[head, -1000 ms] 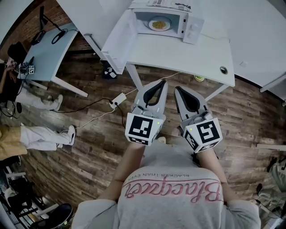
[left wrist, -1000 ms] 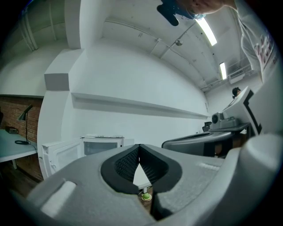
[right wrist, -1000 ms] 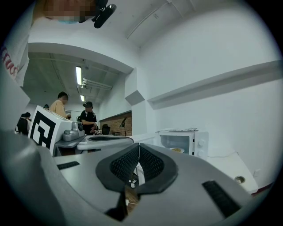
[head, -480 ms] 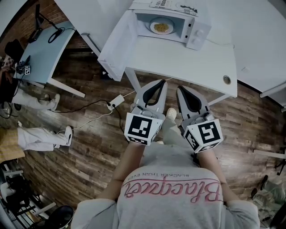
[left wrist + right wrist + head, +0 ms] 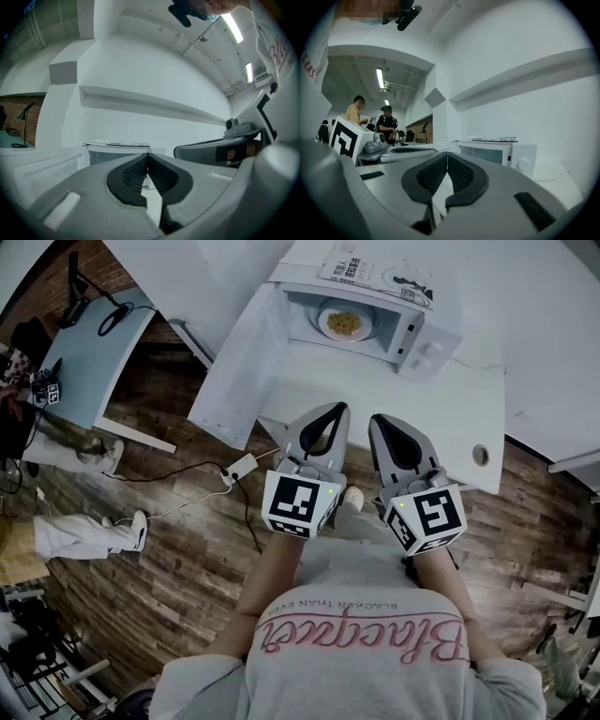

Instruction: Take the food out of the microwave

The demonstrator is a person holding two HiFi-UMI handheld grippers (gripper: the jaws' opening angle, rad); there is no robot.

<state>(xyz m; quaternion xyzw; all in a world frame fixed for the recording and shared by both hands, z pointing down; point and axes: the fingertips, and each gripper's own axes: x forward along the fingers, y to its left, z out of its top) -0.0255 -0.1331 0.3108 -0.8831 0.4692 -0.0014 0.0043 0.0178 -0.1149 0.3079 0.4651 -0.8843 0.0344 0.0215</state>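
A white microwave point(image 5: 427, 334) stands on a white table point(image 5: 375, 390) with its door point(image 5: 234, 367) swung wide open to the left. Inside it a white plate of yellow food point(image 5: 344, 322) lies on the floor of the cavity. My left gripper point(image 5: 337, 410) and right gripper point(image 5: 374, 420) hover side by side over the table's near edge, short of the microwave, both pointing level at it. The left gripper point(image 5: 148, 156) is shut with nothing between its pads. So is the right gripper point(image 5: 447, 154). The right gripper view has the microwave point(image 5: 497, 151) ahead on the right.
Papers point(image 5: 375, 273) lie on top of the microwave. A power strip with cables point(image 5: 241, 466) lies on the wooden floor to the left, near a blue-grey desk point(image 5: 89, 352). A round cable hole point(image 5: 481, 455) marks the table's right end. People point(image 5: 387, 124) stand far behind.
Both grippers have moved forward together toward the table and microwave, which now sit closer and larger in the head view. The jaws stayed shut.
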